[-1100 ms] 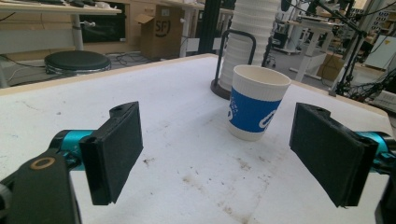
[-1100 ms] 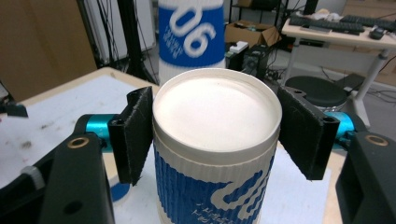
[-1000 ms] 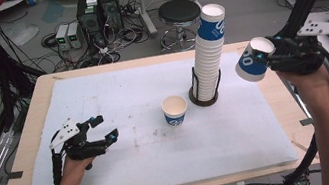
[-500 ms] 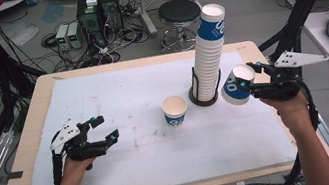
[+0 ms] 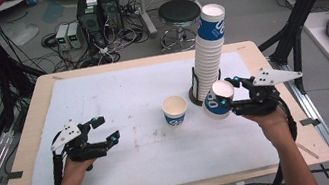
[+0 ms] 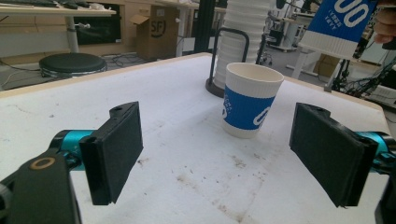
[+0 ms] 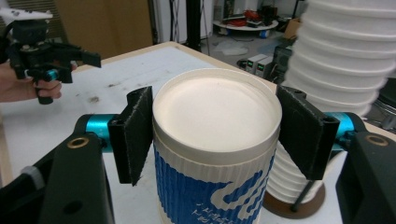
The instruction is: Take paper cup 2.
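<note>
We see the paper cup (image 5: 218, 100) tilted in the air above the bench (image 5: 140, 172), between the standing cup (image 5: 174, 110) and the cup stack (image 5: 207, 57). The right gripper (image 5: 228, 96) has its jaws pressed on the cup's sides just below the rim. The left gripper (image 5: 106, 129) rests with jaws wide apart, holding nothing.

- We see a wooden table (image 5: 32, 160), its light edge showing all around.
- A white mat (image 5: 118, 100) covers most of its top and bears brownish stains near the middle.
- On the mat an upright cup (image 5: 175, 110), white and blue, stands open.
- Just beside it, toward the right, a tall cup stack (image 5: 209, 54) rises from a dark holder (image 5: 197, 98) and leans slightly.
</note>
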`<state>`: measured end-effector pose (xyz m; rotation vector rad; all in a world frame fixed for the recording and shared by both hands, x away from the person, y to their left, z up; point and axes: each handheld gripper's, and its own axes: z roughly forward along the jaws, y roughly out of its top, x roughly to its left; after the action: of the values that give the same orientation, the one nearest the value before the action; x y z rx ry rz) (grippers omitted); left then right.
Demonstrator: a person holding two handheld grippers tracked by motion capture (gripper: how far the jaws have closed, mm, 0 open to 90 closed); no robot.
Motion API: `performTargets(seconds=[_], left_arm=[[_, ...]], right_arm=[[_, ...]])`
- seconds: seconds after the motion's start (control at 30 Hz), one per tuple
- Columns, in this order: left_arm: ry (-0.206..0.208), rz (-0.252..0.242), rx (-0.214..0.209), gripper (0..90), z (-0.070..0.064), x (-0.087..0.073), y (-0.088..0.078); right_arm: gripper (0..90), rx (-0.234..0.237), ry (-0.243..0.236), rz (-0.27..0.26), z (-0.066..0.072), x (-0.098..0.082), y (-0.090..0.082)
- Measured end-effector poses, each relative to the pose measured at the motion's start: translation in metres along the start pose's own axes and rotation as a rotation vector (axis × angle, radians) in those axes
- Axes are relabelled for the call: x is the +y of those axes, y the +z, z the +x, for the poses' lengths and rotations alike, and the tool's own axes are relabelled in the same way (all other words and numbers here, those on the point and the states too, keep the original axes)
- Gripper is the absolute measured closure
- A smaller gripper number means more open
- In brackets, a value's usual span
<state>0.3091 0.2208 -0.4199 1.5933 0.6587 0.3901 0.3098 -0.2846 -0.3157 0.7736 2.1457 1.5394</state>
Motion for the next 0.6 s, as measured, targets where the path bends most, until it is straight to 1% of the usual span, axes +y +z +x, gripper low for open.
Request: performTargets(seconds=[0.03, 0.07, 0.13, 0.17, 0.37, 0.4, 0.43, 0.6], left_arm=[[0.001, 0.000, 0.000, 17.2, 0.000, 0.000, 0.000], [0.001, 0.000, 0.000, 17.2, 0.000, 0.000, 0.000], [0.002, 0.002, -0.002, 17.2, 0.001, 0.000, 0.000], [0.002, 0.000, -0.002, 17.2, 0.001, 0.000, 0.001], [0.002, -0.001, -0.007, 17.2, 0.001, -0.001, 0.001], [0.005, -0.001, -0.011, 17.2, 0.001, -0.001, 0.001], [0.008, -0.001, -0.011, 17.5, 0.000, -0.001, 0.002], [0.020, -0.002, -0.013, 17.5, -0.001, 0.000, 0.004]], right_arm=[[31.9, 0.000, 0.000, 0.000, 0.000, 0.000, 0.000], [31.9, 0.013, 0.001, -0.004, 0.004, -0.002, 0.004], [31.9, 0.018, 0.002, -0.005, 0.005, -0.003, 0.007], [31.9, 0.030, 0.002, -0.009, 0.007, -0.005, 0.011], [31.9, 0.053, -0.008, -0.003, 0.014, -0.010, 0.020], [31.9, 0.053, -0.008, -0.003, 0.014, -0.010, 0.020], [31.9, 0.053, -0.021, 0.013, 0.016, -0.011, 0.022], [31.9, 0.066, -0.030, 0.011, 0.020, -0.013, 0.025]])
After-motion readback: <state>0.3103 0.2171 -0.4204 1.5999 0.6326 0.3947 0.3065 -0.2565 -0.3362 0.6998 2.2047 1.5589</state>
